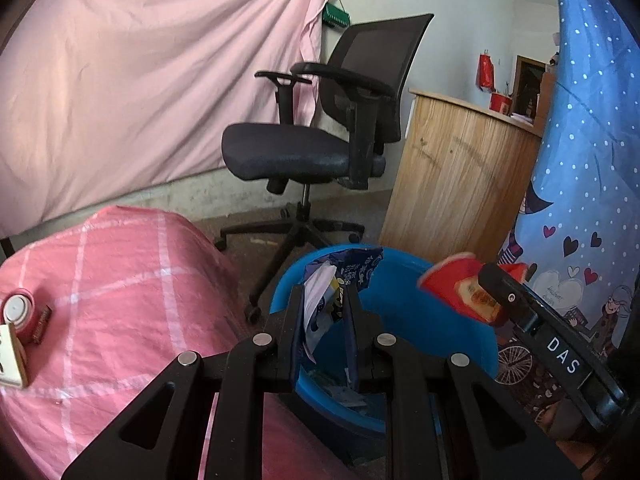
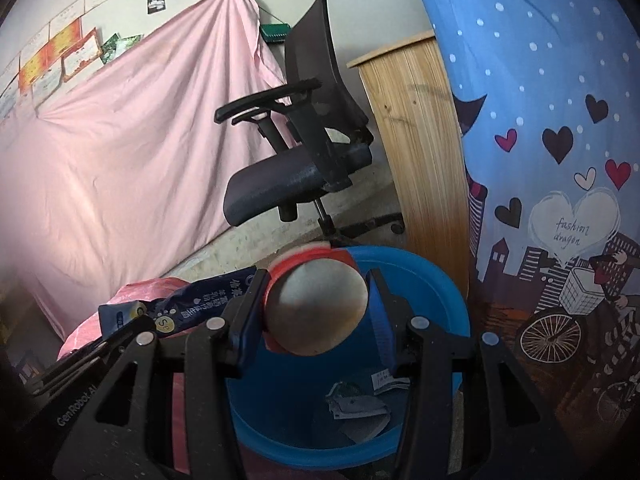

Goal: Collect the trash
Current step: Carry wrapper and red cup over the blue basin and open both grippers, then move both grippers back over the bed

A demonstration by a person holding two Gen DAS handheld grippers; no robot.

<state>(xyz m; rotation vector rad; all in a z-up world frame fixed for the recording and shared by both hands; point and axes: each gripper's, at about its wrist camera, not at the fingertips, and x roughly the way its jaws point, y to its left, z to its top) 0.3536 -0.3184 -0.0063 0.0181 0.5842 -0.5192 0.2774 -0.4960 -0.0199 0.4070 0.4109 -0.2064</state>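
Observation:
My left gripper is shut on a crumpled dark blue wrapper with white paper in it, held over the blue bin. My right gripper is shut on a red paper cup, gripped sideways with its pale round bottom facing the camera, above the blue bin. In the left wrist view the red cup and the right gripper show at the right over the bin. In the right wrist view the blue wrapper shows at the left. Scraps of paper lie in the bin's bottom.
A pink checked cloth covers a surface at the left, with a small can and a little box on it. A black office chair stands behind the bin. A wooden counter and a blue patterned curtain stand at the right.

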